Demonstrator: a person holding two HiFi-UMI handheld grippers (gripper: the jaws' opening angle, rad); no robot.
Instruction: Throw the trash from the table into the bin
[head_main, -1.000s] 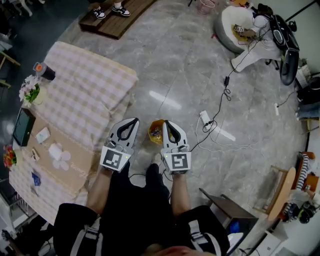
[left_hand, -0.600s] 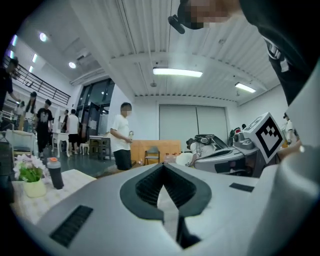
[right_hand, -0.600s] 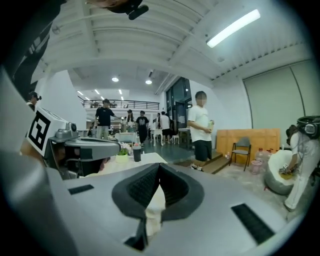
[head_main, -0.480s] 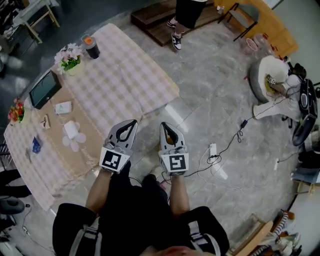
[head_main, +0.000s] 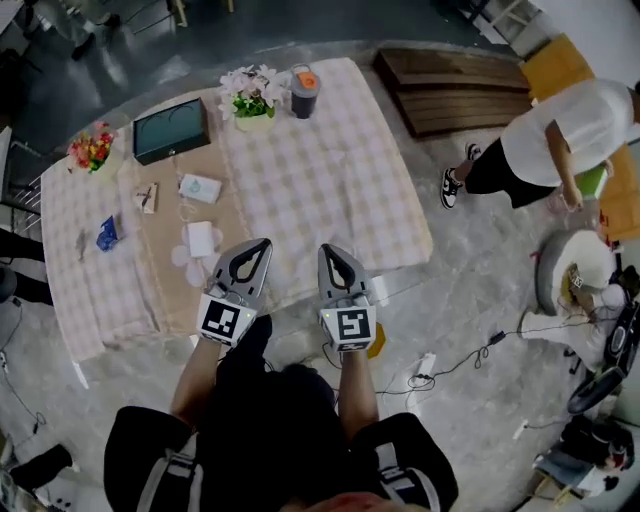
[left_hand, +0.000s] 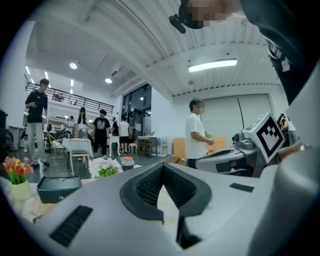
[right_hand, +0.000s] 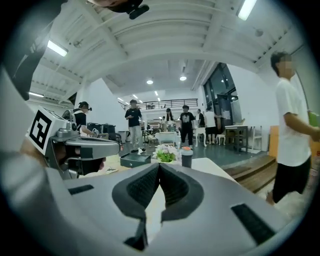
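The table (head_main: 330, 170) is covered with a soft checked cloth, the floor (head_main: 470, 330) looks like glossy polished stone, the platform (head_main: 450, 90) is dark wood, and the left gripper (head_main: 265, 243) is matt grey plastic.

Showing no legible words, brands or numbers; only square black-and-white markers (head_main: 227, 320) sitting on the left tool (head_main: 262, 244) and right tool (head_main: 328, 249).
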